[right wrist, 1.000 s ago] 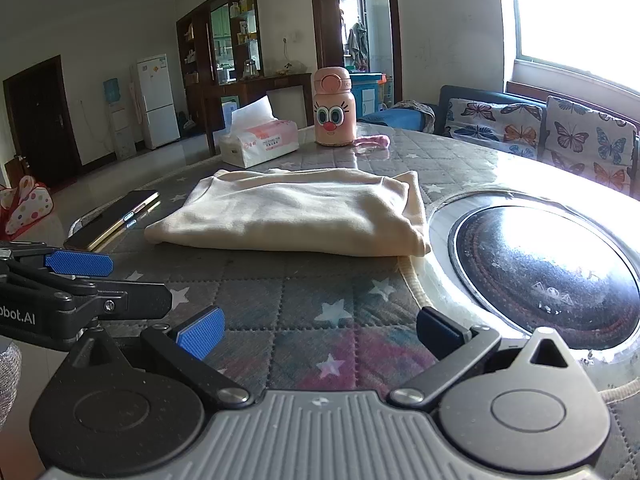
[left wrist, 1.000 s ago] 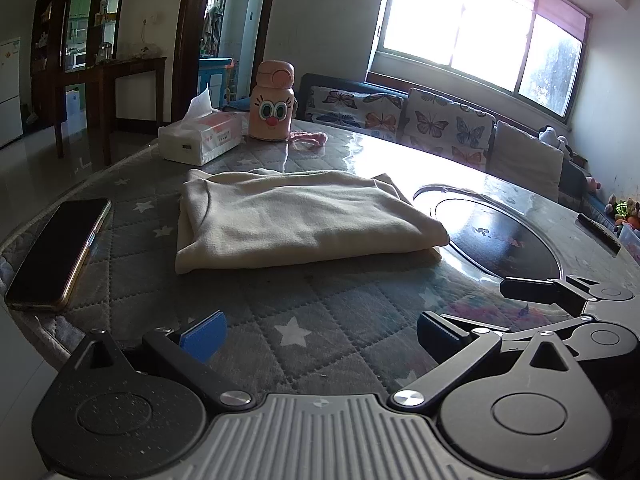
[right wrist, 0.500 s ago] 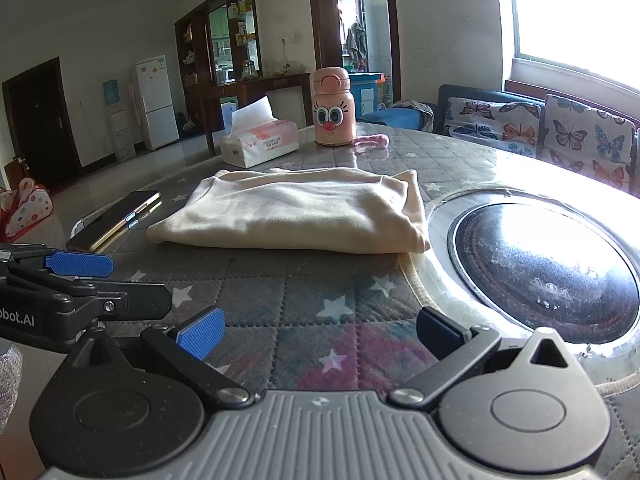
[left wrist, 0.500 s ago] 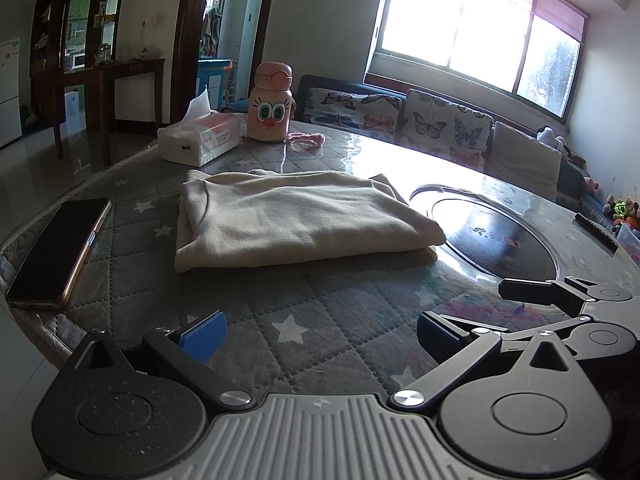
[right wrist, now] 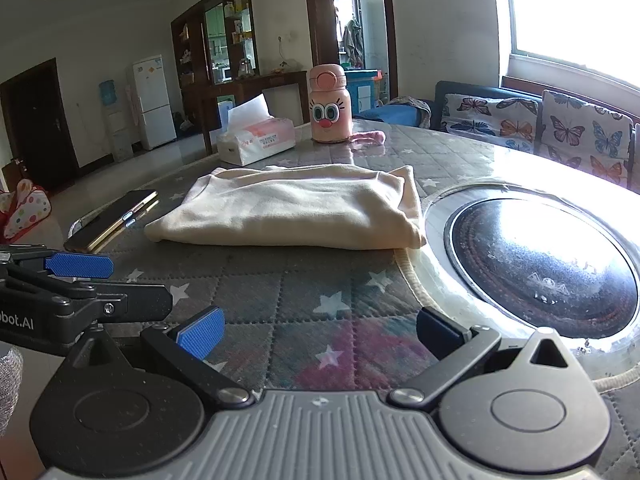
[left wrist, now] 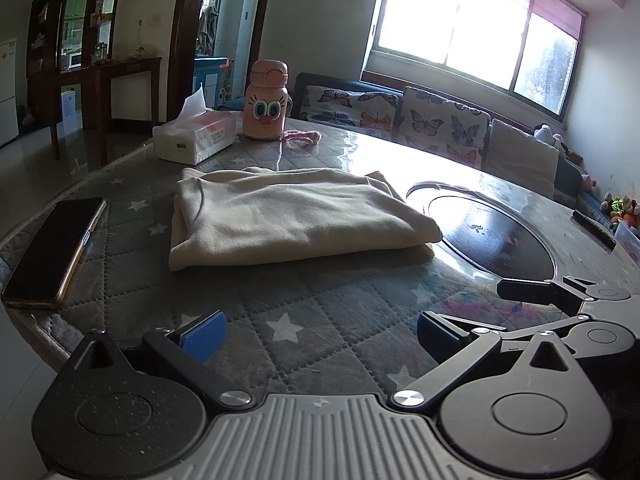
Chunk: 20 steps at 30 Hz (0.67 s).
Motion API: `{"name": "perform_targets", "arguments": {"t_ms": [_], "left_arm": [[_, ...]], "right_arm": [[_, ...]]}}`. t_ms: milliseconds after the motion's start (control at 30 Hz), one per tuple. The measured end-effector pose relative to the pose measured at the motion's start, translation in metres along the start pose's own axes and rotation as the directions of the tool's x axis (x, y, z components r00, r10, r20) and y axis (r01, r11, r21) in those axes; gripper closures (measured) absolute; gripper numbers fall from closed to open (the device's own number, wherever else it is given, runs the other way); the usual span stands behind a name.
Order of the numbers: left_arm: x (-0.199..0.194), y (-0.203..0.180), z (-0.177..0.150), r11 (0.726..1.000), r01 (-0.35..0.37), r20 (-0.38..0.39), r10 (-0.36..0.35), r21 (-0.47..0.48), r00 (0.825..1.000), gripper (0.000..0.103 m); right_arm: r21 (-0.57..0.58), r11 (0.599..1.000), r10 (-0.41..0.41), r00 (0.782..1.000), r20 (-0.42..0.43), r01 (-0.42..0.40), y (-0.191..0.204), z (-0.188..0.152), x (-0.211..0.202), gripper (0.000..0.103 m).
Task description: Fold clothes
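Both tongs are seen spread wide and gripping nothing: the left tongs [left wrist: 320,328] and the right tongs [right wrist: 318,330] are held low over the quilted tabletop [left wrist: 340,300], side by side, near its front edge. The cream garment [left wrist: 288,220] is laid well ahead of them at the middle of the tabletop, already doubled into a flat rectangle with its layers stacked. The folding step is judged essentially done; at most, one more halving or a smoothing of the loose right edge [right wrist: 412,208] would be called for, with both tongs brought forward to pinch its corners. One garment is counted, plus one phone [left wrist: 56,252], one tissue box [left wrist: 196,136], one pink bottle [left wrist: 266,104] and one dark inset disc [right wrist: 540,264].
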<state>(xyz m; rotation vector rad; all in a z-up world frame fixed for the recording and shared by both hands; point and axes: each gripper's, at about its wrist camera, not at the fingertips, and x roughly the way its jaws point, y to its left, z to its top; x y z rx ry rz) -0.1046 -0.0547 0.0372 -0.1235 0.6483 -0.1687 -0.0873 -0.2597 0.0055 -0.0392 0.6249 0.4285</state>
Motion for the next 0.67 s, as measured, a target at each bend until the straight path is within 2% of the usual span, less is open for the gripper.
{"name": "perform_targets", "arguments": {"t_ms": [667], "left_arm": [[0.02, -0.001, 0.007, 1.0, 0.011, -0.029, -0.01, 0.011, 1.0, 0.0]], "right_arm": [[0.016, 1.0, -0.019, 0.999, -0.026, 0.02, -0.01, 0.004, 0.014, 0.0]]}}
